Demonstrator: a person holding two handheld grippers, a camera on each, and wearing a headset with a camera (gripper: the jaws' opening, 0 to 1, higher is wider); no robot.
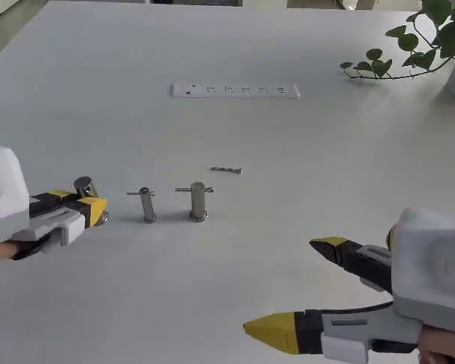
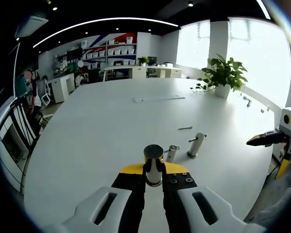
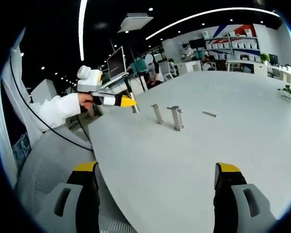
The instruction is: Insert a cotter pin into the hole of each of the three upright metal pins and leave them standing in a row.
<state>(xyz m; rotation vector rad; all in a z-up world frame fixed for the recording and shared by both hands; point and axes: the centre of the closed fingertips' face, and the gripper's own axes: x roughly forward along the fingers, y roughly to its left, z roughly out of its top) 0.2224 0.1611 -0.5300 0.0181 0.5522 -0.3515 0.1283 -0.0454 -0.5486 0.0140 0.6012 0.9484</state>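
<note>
Nearest the head camera, the right gripper point(image 1: 292, 288) hovered low over the front of the desk point(image 1: 288, 152) with its jaws spread wide and nothing between them, well apart from the pins. Across at the left edge, the left gripper point(image 1: 98, 208) had its jaws closed on the shaft of the left pin point(image 1: 83, 186), just under the pin's broad head, and the pin stood upright in that grip. Whether its foot touched the desk could not be told. To its right, in the same row, the middle pin point(image 1: 147, 205) stood upright on the desk with a cotter point(image 1: 135, 193) crosswise near its top. Just beside it stood the thicker right pin point(image 1: 198, 201), with a second cotter point(image 1: 183, 189) through it in the same way. Neither of these two touched a gripper. One loose cotter point(image 1: 226, 170) lay flat on the desk, a little behind and to the right of the right pin. Farther back lay a white power strip point(image 1: 235, 90), and a leafy plant point(image 1: 432, 38) stood at the far right corner.
</note>
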